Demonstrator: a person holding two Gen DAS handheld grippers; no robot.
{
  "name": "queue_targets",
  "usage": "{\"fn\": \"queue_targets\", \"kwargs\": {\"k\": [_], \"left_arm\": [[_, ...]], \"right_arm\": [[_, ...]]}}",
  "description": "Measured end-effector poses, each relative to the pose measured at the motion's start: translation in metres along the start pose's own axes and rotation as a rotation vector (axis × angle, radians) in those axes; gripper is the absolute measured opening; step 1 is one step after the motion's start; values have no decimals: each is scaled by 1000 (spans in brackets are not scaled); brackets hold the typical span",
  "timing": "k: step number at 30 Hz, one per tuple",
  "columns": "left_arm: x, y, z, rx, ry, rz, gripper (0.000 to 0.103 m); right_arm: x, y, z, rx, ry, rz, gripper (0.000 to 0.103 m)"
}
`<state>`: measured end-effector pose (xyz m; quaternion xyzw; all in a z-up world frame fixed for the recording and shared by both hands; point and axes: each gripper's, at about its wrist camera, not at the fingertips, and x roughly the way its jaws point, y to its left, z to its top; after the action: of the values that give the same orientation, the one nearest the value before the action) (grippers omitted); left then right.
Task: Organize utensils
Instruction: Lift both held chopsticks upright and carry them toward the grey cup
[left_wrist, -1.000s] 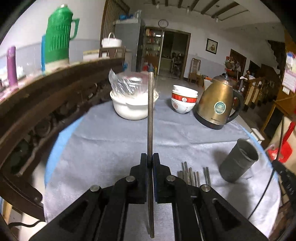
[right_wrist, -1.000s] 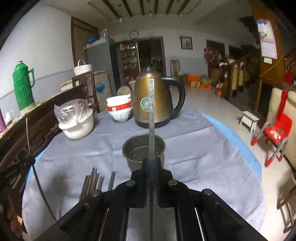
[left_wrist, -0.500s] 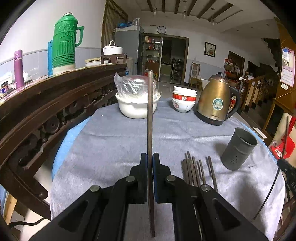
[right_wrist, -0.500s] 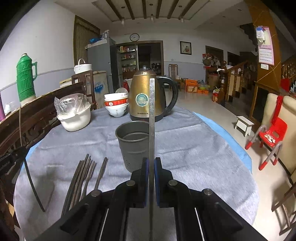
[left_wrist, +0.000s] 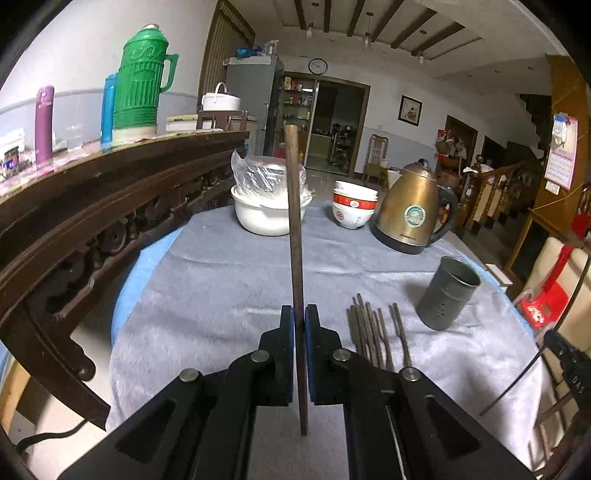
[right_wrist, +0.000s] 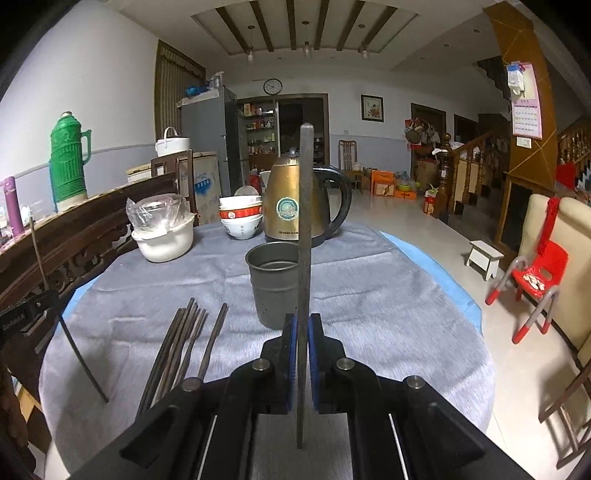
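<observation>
My left gripper (left_wrist: 299, 316) is shut on a dark chopstick (left_wrist: 294, 221) that stands nearly upright between its blue pads. Likewise my right gripper (right_wrist: 302, 325) is shut on a grey chopstick (right_wrist: 304, 221), also upright. A grey metal utensil cup (right_wrist: 273, 280) stands on the grey tablecloth (right_wrist: 388, 314) just beyond the right gripper; in the left wrist view the cup (left_wrist: 448, 293) sits to the right. Several loose chopsticks (right_wrist: 184, 343) lie flat on the cloth left of the cup, the same bundle (left_wrist: 373, 332) showing right of the left gripper.
At the table's far side stand a brass electric kettle (right_wrist: 295, 206), stacked red-and-white bowls (right_wrist: 241, 218) and a white pot with a plastic bag (right_wrist: 162, 236). A carved dark wooden bench back (left_wrist: 92, 221) runs along the left, bearing a green thermos (left_wrist: 142, 81). A red child's chair (right_wrist: 535, 273) stands right.
Both grippers have drawn back from the table's far side, each still holding its chopstick. The cup, kettle and bowls now sit farther off, and more of the loose chopsticks shows.
</observation>
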<state>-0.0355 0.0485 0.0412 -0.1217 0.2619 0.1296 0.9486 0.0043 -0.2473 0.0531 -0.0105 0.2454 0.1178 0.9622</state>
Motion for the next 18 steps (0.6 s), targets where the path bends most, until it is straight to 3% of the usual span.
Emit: {"fn": "queue_targets", "kwargs": {"k": [10, 18], "left_arm": [[-12, 7, 28, -100, -1, -86, 5], [-5, -19, 89, -159, -24, -252, 5]], "right_arm": [[-2, -32, 17, 149, 13, 55, 7], [-6, -51, 83, 242, -123, 129, 7]]}}
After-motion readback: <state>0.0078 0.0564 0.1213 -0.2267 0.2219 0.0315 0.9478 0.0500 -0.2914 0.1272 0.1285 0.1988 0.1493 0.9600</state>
